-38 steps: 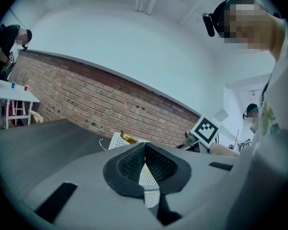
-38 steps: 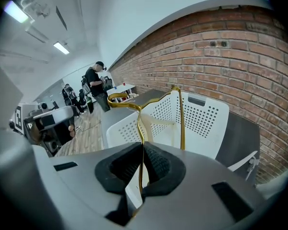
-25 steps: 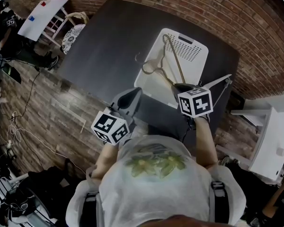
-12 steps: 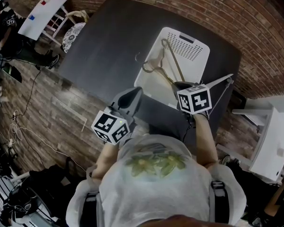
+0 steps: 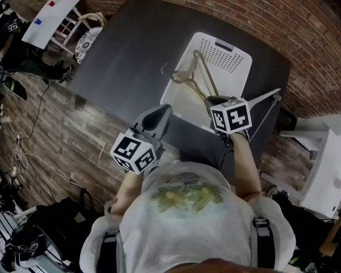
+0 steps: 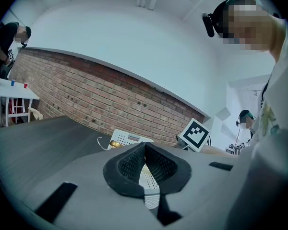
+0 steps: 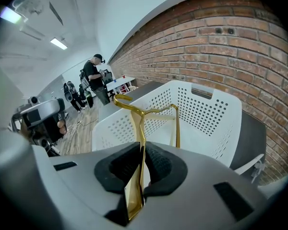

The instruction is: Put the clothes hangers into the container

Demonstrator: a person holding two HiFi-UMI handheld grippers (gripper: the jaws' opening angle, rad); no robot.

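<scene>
Near me, left gripper (image 6: 145, 146): jaws closed, nothing between them | right gripper (image 7: 142, 152): jaws clamped on one arm of the gold hanger (image 7: 139, 121), held over the white container (image 7: 216, 123) | handling: I judge it light, stiff, slick metal; best held on the flat arm near the neck.

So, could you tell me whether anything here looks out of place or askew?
Two small things. The gold hanger, clamped in the right gripper, sits tilted over the white container with its hook poking past the left rim. A white hanger-like piece also seems to jut over the right edge of the table.
</scene>
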